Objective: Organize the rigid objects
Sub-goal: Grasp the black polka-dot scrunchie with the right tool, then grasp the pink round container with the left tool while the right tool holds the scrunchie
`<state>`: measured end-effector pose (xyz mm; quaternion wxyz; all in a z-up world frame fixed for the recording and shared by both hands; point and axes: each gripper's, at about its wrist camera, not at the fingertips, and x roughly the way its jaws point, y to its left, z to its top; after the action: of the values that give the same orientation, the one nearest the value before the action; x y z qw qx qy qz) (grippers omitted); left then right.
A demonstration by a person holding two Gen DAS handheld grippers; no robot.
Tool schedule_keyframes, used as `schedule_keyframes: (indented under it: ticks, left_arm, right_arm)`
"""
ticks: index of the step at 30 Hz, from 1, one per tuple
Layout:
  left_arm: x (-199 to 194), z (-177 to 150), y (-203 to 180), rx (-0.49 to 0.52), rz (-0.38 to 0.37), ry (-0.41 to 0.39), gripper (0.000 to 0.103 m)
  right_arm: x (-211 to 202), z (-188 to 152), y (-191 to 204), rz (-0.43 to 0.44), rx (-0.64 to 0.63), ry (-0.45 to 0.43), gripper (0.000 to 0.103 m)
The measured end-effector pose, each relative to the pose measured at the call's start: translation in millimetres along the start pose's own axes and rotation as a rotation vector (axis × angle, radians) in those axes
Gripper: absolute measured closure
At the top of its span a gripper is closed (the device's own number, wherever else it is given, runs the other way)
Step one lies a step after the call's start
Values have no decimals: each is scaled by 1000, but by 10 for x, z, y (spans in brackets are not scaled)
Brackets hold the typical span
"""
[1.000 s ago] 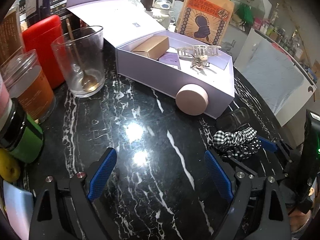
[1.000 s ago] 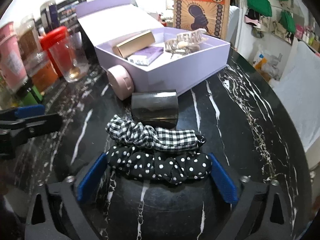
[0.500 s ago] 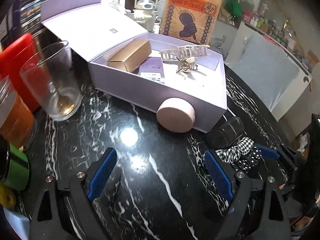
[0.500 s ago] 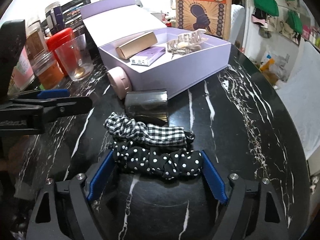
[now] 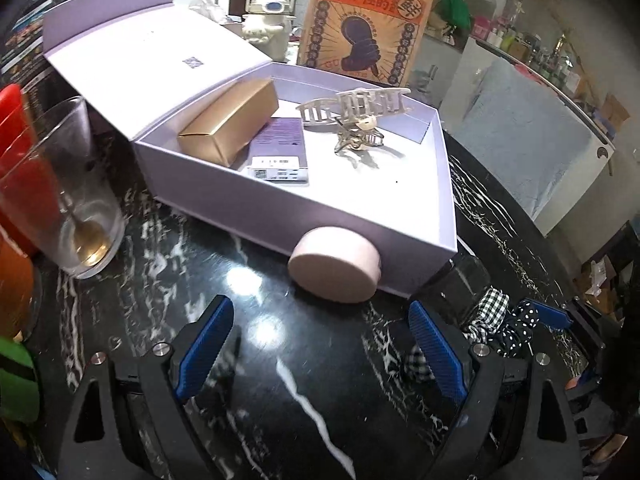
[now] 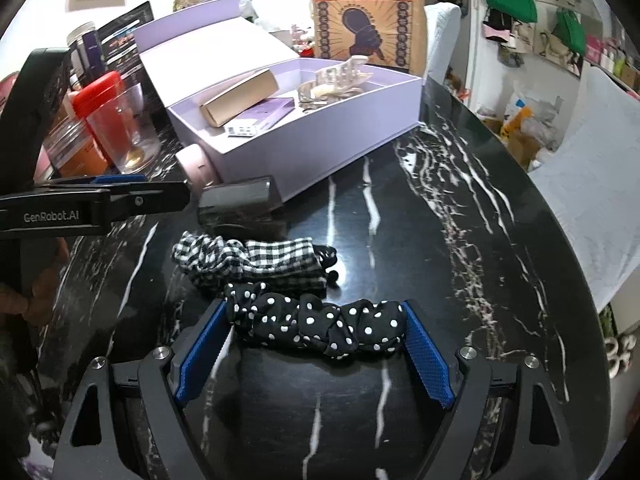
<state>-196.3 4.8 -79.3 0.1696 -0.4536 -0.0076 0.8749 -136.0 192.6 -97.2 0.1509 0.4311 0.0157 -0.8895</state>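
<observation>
Currently the polka-dot scrunchie [image 6: 316,326] is bracketed lengthwise by the right gripper [image 6: 314,354], whose pads touch both ends; whether it is truly squeezed cannot be told. The left gripper [image 5: 320,350] is held wide open over bare marble table [image 5: 280,420], nothing between its jaws. Just beyond, the pink round case [image 5: 334,264] leans against the near wall of the lilac box [image 5: 240,196]. Probably the soft scrunchie could be carried into the box by mistake, since only rigid things belong there.

Round case [image 5: 335,270] leans against box [image 5: 280,216] front; glass [image 5: 60,196] left; scrunchies [image 6: 316,322] before it.
</observation>
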Motion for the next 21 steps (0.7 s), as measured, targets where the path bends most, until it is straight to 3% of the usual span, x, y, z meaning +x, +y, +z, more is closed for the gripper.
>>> schedule_keyframes:
  ticks: [7, 14, 18, 21]
  left_arm:
    - [151, 108, -5, 19, -3, 1, 13]
    - [277, 119, -4, 34, -63, 2, 21]
    - [287, 79, -30, 65, -52, -3, 52]
    - [263, 53, -40, 70, -46, -7, 52]
  right_arm:
    - [8, 14, -67, -6, 0, -4, 17]
    - [26, 32, -62, -7, -12, 1, 17]
    - [32, 36, -59, -7, -9, 6, 17]
    - [29, 43, -42, -10, -12, 8, 17]
